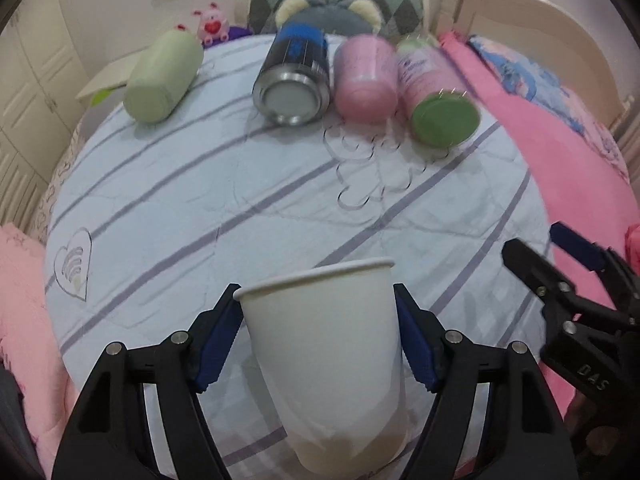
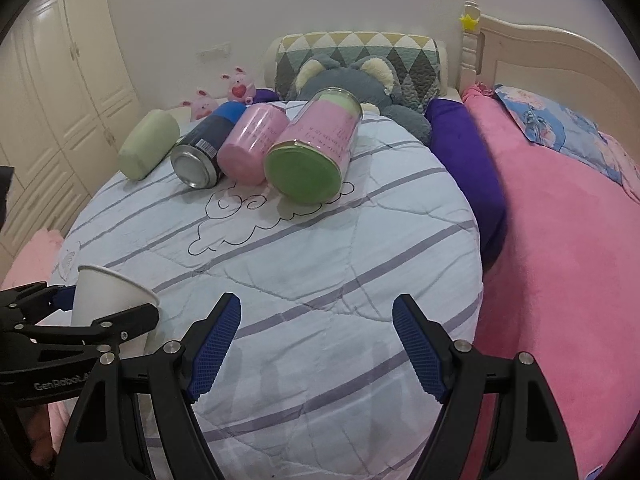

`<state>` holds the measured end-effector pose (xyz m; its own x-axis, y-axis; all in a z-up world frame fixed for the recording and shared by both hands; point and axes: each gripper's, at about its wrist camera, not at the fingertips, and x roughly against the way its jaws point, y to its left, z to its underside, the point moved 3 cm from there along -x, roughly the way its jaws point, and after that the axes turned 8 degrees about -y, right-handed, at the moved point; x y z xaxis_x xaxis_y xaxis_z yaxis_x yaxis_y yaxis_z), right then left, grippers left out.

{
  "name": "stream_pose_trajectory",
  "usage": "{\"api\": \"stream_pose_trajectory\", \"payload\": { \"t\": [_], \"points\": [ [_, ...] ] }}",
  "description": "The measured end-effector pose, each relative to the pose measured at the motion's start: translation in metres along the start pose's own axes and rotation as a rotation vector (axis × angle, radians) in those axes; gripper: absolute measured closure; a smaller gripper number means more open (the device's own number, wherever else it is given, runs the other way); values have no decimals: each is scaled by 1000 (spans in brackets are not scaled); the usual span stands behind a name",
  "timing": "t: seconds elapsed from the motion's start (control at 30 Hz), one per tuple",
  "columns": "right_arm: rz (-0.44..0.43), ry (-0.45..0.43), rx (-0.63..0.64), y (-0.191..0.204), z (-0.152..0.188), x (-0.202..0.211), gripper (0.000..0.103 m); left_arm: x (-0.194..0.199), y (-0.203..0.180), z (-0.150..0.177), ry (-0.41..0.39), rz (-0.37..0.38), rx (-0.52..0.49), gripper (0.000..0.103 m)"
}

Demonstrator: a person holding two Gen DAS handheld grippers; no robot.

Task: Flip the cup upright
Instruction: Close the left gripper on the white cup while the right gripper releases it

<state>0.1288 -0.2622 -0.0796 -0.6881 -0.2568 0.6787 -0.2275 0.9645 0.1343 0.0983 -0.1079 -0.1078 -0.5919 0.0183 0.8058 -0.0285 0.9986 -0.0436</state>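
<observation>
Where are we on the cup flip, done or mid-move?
Mostly done: the white paper cup is rim-up between the left gripper fingers. In hand: both pads sit at its sides; contact is unclear. Left: confirm it stands on the striped quilt and back off. The right gripper is open and empty.

The left gripper [image 1: 318,344] is clamped on a white paper cup [image 1: 326,364], its blue-padded fingers [image 1: 218,344] pressing the cup's sides at 9 and 3 o'clock, rim uppermost. The right gripper [image 2: 316,344] hangs with its fingers [image 2: 214,346] spread wide and nothing between them. From the left wrist view it sits at 3 o'clock, well apart.
</observation>
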Motion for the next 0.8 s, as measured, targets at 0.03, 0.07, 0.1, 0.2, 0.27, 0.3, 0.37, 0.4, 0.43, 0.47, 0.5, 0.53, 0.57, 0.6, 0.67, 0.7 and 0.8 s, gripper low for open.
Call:
{"api": "stream_pose_trajectory", "payload": {
  "t": [0.03,0.07,0.1,0.2,0.27,0.3,0.37,0.4,0.43,0.47,0.5,0.53,0.57,0.6,0.67,0.7,0.8],
  "points": [
    [1,-2,-8,-2,0,1,23,5,-1,-3,-21,-2,-8,29],
    [2,-4,-12,-2,-1,1,23,11,-1,-7,-50,-9,-22,29],
    [2,-8,-16,-3,-1,1,23,16,-2,-11,-78,-15,-35,29],
    [4,-21,-26,-4,-3,5,23,34,-6,-25,-170,-29,-79,28],
    [7,-29,-32,-4,-4,6,23,44,-9,-32,-228,-39,-105,27],
    [7,-35,-36,-4,-4,7,23,47,-9,-37,-254,-40,-114,27],
    [11,-41,-41,-5,-4,8,23,50,-11,-40,-310,-43,-130,27],
    [16,-42,-43,-6,-4,9,23,49,-12,-40,-323,-51,-138,27],
    [19,-43,-44,-6,-4,9,23,47,-13,-41,-323,-54,-143,26],
    [22,-41,-45,-7,-3,8,23,42,-14,-39,-316,-50,-146,26],
    [26,-38,-47,-8,-2,8,23,36,-14,-37,-295,-39,-142,26],
    [29,-34,-49,-8,-1,7,23,31,-15,-34,-277,-33,-137,26],
    [31,-30,-51,-9,0,6,23,24,-14,-31,-250,-20,-127,26],
    [33,-26,-52,-10,0,6,23,19,-14,-27,-230,-12,-119,26],
    [39,-23,-52,-12,2,5,23,8,-14,-20,-191,-2,-109,29],
    [42,-22,-54,-13,3,5,23,7,-15,-17,-184,-2,-106,32],
    [47,-18,-62,-16,4,6,23,5,-16,-14,-176,8,-99,32]
  ]
}}
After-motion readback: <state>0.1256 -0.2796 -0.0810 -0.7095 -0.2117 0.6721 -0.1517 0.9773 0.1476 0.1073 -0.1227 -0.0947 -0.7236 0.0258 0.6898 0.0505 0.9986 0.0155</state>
